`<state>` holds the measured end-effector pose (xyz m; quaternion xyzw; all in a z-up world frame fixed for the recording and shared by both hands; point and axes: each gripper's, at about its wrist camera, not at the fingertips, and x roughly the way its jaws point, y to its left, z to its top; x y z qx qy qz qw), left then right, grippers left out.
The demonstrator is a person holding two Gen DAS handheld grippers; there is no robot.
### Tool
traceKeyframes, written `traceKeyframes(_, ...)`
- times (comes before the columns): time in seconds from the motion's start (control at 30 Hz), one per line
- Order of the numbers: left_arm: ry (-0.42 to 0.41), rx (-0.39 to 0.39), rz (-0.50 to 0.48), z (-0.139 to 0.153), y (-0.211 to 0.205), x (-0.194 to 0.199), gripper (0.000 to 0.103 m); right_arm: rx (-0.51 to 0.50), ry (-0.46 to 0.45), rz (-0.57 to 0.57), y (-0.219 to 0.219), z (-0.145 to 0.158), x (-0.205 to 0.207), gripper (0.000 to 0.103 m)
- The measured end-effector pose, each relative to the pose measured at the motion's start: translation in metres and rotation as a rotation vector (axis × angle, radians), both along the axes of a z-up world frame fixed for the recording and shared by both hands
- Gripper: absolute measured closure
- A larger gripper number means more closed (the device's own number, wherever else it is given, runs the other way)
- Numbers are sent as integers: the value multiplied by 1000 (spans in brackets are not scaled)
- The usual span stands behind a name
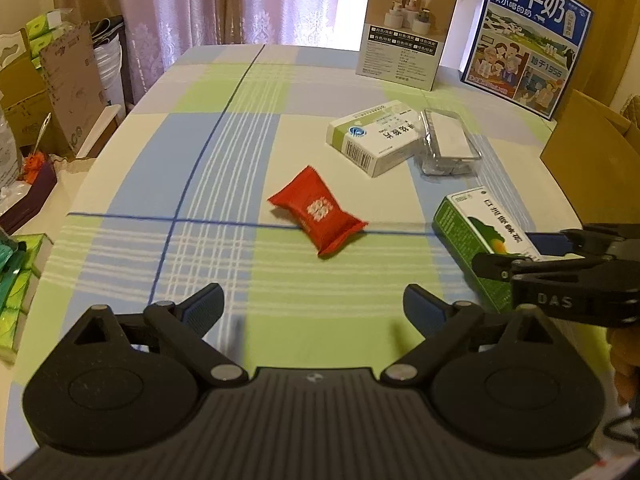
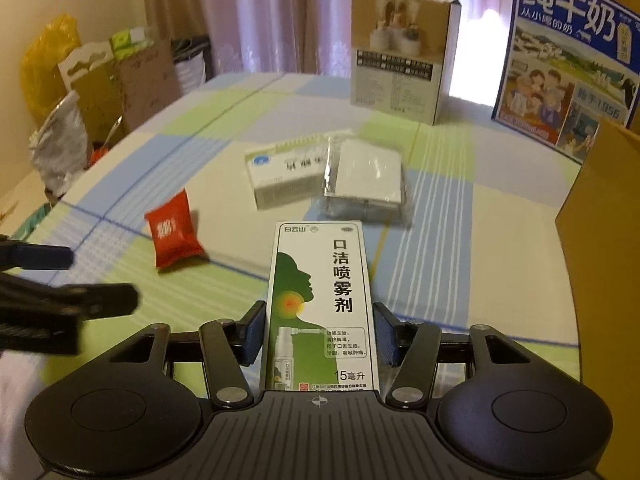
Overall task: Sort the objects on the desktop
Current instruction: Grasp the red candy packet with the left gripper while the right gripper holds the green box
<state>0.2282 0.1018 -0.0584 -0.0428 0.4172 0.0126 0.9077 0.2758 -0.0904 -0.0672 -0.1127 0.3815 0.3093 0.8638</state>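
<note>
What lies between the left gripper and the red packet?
Nothing: in the left wrist view only bare plaid tablecloth separates the open left gripper from the red packet.

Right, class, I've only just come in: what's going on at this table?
A person is sorting things on a checked tablecloth with two hand-held grippers. The right gripper is closed on a green-and-white spray box. The left gripper is open and holds nothing, with a red packet lying just ahead of it. Farther back, a white medicine box lies beside a clear plastic case.
</note>
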Motion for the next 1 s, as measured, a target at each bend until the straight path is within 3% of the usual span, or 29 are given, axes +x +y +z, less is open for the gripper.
traceKeyframes(0.53, -11, -55, 77, -23, 5, 72, 44, 8, -17, -8, 9, -4, 12, 51)
traceKeyframes(0.7, -13, -3, 60, -28, 0, 78, 75, 9, -9, -17, 6, -6, 13, 51)
traceKeyframes(1.0, -3, 47, -40, -27, -10, 37, 79, 17, 26, -8, 5, -5, 7, 51)
